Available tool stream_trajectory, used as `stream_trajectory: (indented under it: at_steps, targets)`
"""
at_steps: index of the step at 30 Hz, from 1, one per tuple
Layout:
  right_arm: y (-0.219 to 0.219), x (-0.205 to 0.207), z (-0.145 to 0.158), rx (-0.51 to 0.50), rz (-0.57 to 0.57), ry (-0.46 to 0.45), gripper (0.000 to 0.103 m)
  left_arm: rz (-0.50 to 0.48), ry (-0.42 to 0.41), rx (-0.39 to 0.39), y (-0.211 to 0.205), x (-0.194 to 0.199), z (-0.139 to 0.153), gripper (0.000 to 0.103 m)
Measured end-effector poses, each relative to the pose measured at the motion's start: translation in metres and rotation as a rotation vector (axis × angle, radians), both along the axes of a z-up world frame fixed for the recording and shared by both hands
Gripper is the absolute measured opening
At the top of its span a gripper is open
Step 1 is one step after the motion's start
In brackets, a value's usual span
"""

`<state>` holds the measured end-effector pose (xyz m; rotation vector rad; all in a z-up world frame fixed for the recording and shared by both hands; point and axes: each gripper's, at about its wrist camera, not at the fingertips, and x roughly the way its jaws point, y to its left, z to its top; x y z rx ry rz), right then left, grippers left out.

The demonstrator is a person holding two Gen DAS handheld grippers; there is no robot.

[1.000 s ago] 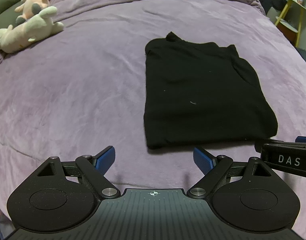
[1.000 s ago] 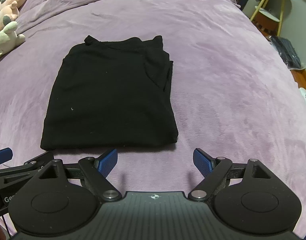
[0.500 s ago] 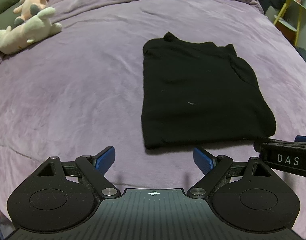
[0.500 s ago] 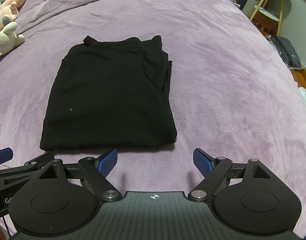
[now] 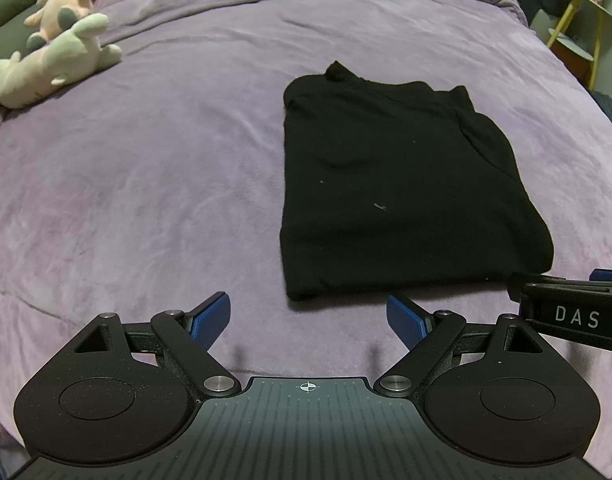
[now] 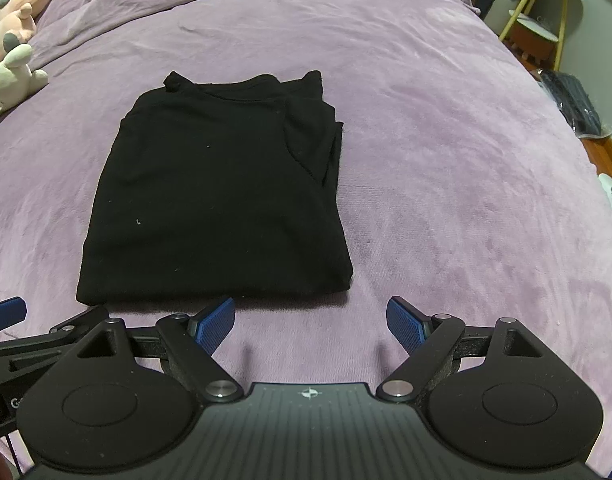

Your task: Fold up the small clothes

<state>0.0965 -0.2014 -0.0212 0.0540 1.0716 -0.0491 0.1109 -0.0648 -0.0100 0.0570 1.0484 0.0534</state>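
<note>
We see the folded garment (image 6: 213,200) lying mid-bed (image 6: 446,160). Our two claws, left (image 5: 308,320) and right (image 6: 310,322), sit side by side just before its near edge. Plush toys (image 5: 53,60) lie far left; a shelf (image 6: 546,28) stands beyond the bed's right side.

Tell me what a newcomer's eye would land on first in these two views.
The folded black garment stands out first, a dark rectangle lying flat in the middle of the purple blanket. Next come the stuffed animals at the blanket's far left edge. In the foreground, the left gripper and right gripper hang open and empty just short of the garment's near edge.
</note>
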Motion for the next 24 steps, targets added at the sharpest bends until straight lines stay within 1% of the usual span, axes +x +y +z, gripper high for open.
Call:
stream_trajectory:
  at_steps: [13, 24]
  targets:
    - [-0.0021, 0.0054, -0.0034, 0.004, -0.003, 0.004, 0.084, -0.01, 0.007, 0.004, -0.0029, 0.0059, -0.0048, 0.09]
    - [-0.005, 0.0074, -0.007, 0.006, -0.002, 0.005, 0.084, -0.017, 0.012, -0.008, -0.0053, 0.0097, -0.0079, 0.09]
